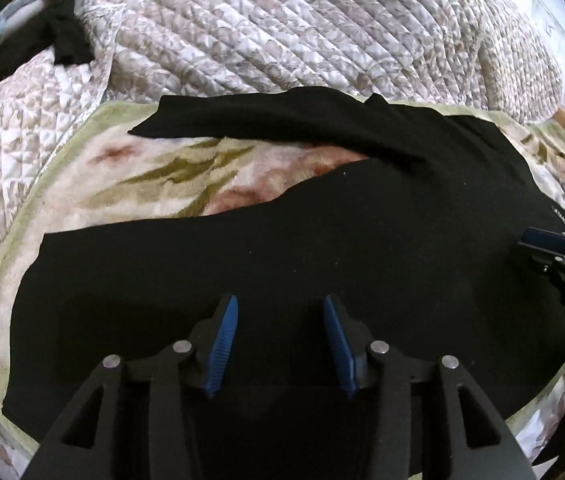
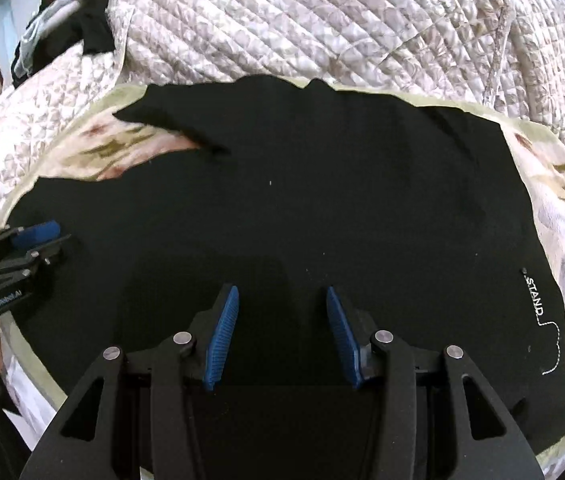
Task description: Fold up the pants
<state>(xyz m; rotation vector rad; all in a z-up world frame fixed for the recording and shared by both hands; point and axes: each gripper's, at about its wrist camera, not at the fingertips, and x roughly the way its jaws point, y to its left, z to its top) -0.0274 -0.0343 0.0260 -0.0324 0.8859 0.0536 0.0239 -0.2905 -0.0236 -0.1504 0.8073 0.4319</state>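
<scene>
Pants (image 2: 302, 208): black, spread on floral blanket (image 1: 154, 184)
Left gripper (image 1: 280, 308): jaws spread, empty
Right gripper (image 2: 282, 298): jaws spread, empty
Behind: bunched quilt (image 2: 282, 20)

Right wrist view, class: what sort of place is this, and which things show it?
Most likely a bedroom, on a bed. Black pants lie spread on a plush floral blanket, with a quilted floral bedspread bunched behind and other clothes heaped at the far left.

Both views low over pants (image 1: 322, 240)
</scene>
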